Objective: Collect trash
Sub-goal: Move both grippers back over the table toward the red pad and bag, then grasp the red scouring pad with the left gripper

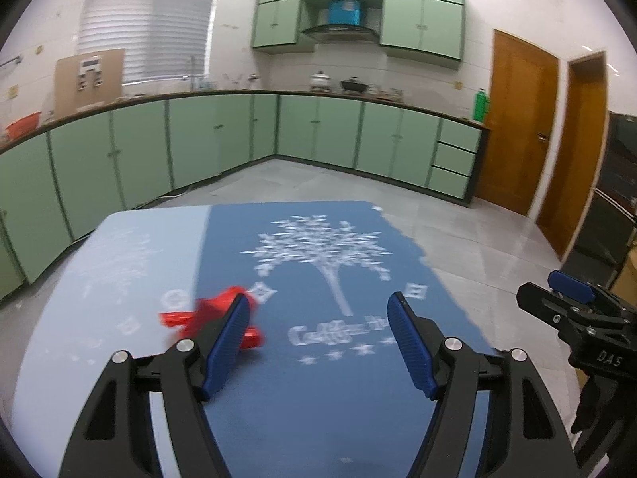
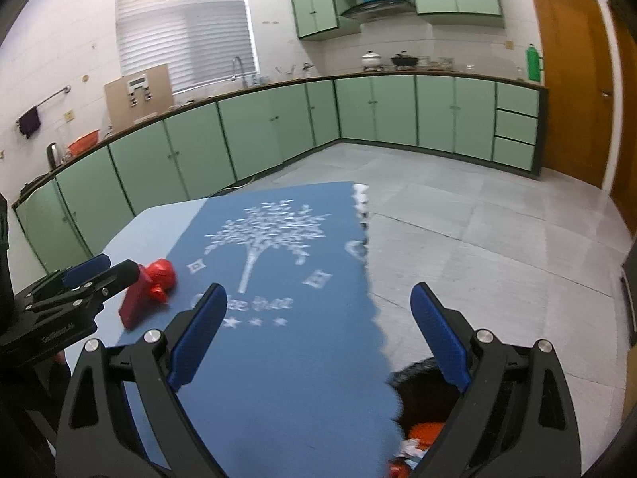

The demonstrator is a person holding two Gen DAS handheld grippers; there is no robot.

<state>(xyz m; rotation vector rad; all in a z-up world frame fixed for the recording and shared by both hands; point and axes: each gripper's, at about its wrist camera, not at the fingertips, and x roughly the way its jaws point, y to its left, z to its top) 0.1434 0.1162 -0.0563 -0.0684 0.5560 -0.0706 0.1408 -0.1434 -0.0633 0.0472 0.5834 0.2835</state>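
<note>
Red wrapper (image 2: 149, 292) on blue tablecloth (image 1: 318, 390) with white tree print (image 1: 318, 255).

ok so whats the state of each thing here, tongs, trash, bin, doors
left tongs: open, empty
right tongs: open, empty
red wrapper: crumpled, lying on the tablecloth, not held
tablecloth: spread flat on the table
trash bin: beside the table, open, trash already inside
wooden door: shut
cabinet doors: shut
</note>
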